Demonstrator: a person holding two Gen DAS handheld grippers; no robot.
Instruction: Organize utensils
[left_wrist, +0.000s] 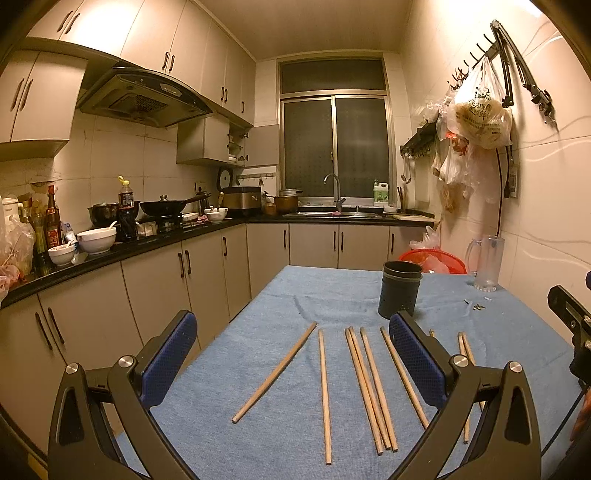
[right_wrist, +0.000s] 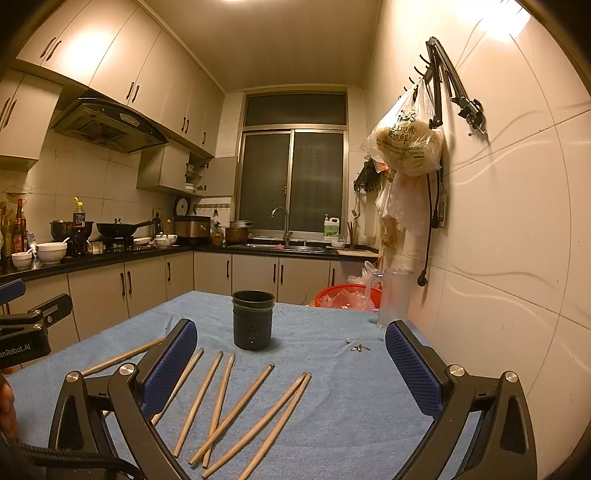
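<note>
Several wooden chopsticks (left_wrist: 369, 387) lie loose on the blue cloth-covered table (left_wrist: 258, 424); the right wrist view shows the same chopsticks (right_wrist: 229, 402) fanned out. A dark perforated utensil holder (left_wrist: 400, 290) stands upright and empty-looking behind them, also the holder (right_wrist: 253, 319) in the right view. My left gripper (left_wrist: 293, 354) hovers open above the chopsticks, nothing between its blue pads. My right gripper (right_wrist: 291, 363) is open too, over the right-hand chopsticks, holding nothing. The other gripper's black body shows at each view's edge.
A clear plastic jug (left_wrist: 487, 264) stands by the tiled wall at the table's far right, with small metal bits (right_wrist: 358, 347) on the cloth nearby. A red basket (left_wrist: 434, 258) sits beyond the table. Kitchen counter with bowls (left_wrist: 96, 240) and bottles runs along the left.
</note>
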